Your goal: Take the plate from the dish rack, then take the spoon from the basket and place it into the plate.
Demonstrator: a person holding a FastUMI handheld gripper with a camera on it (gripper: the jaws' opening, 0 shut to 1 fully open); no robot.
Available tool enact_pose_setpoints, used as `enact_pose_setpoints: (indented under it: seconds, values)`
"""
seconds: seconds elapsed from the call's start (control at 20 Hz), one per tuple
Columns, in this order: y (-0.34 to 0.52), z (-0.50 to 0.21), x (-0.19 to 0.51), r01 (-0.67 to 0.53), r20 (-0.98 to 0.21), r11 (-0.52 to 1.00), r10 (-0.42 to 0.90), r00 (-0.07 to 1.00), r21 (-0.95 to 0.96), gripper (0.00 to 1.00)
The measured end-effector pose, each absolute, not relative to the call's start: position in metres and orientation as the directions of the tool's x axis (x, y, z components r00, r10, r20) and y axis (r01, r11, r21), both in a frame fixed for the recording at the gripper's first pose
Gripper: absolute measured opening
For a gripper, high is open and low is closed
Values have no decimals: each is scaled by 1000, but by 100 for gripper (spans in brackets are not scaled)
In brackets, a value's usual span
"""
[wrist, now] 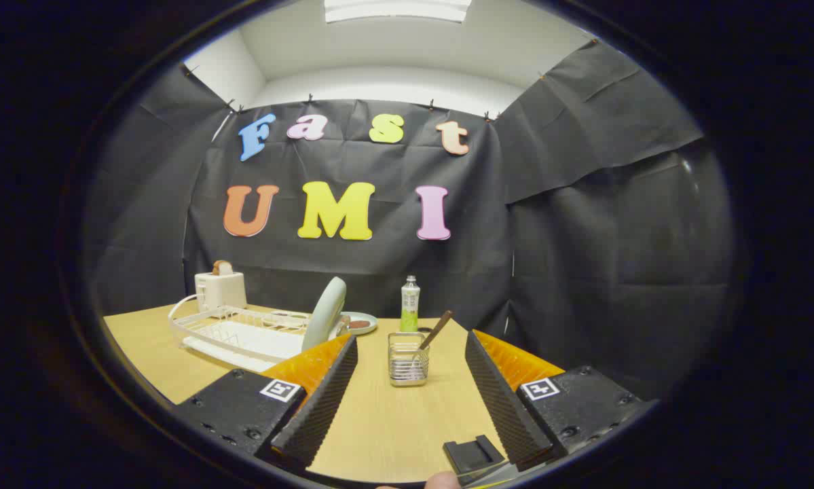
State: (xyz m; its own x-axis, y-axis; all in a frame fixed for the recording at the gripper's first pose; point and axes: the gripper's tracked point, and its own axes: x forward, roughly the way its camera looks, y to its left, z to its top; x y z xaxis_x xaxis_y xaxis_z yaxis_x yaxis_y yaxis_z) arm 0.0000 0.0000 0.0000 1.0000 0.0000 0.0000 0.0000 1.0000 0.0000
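The plate (326, 312) stands on edge at the right end of the dish rack (244, 333), far left of the gripper (411, 353). The spoon (435, 331) leans in the basket (408, 360), just ahead between the fingers. Jaws spread wide, holding nothing; by my reading, neither step is done.

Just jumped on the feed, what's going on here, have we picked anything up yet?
Nothing is picked up yet. The gripper is open above the wooden table, its fingers holding nothing. The plate stands upright in the white dish rack, beyond the left finger. The spoon leans in the wire basket, just ahead between the fingers. A bottle stands behind the basket, a toaster behind the rack.
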Motion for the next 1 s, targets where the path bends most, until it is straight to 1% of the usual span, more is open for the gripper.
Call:
enact_pose_setpoints:
  seconds: [0.2, 0.25, 0.5, 0.65, 1.0]
  values:
    - [12, -18, -2, -45, -71, 999, 45, 996, -9, 100]
    - [12, -16, -4, -47, -72, 999, 46, 996, -11, 100]
    - [8, 12, -7, -36, -31, 998, 35, 999, -44, 100]
    - [4, 23, -9, -32, -9, 999, 32, 999, -17, 100]
    - [-12, 21, -11, 8, -9, 1000, -8, 1000, -19, 100]
